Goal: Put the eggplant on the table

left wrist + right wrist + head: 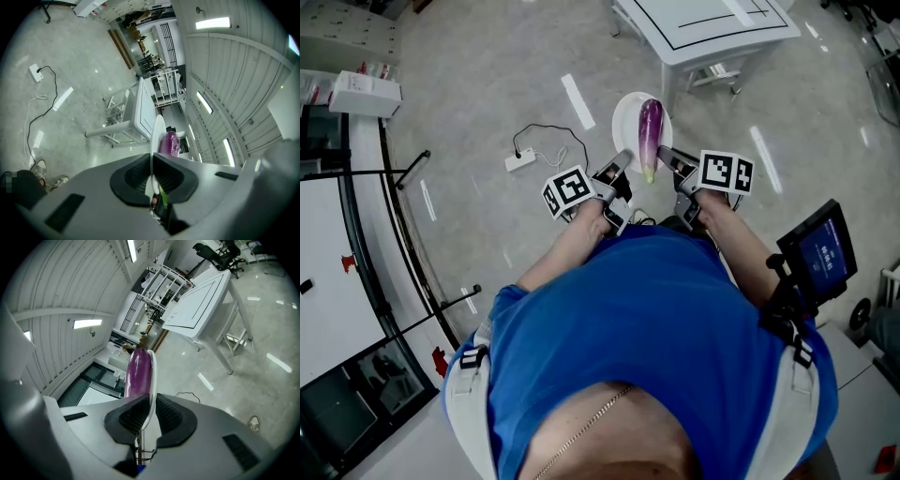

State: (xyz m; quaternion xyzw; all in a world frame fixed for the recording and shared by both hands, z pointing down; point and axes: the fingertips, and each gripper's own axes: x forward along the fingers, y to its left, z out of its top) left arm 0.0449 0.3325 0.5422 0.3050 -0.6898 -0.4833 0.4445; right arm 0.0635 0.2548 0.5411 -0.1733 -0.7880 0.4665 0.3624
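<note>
The purple eggplant (650, 136) lay lengthwise on the white plate (624, 122), its green stem end apparently toward you. Your left gripper (622, 163) and right gripper (667, 156) were each clamped on the plate's near rim, with the white table (712, 33) just beyond.

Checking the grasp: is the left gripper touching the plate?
Touching. In the left gripper view, the left gripper clamps the rim of the plate between its jaws.

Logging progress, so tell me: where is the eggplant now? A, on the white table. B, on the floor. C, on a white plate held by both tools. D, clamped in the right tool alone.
C: the eggplant lies on the plate, whose rim the left tool and right tool each clamp.
</note>
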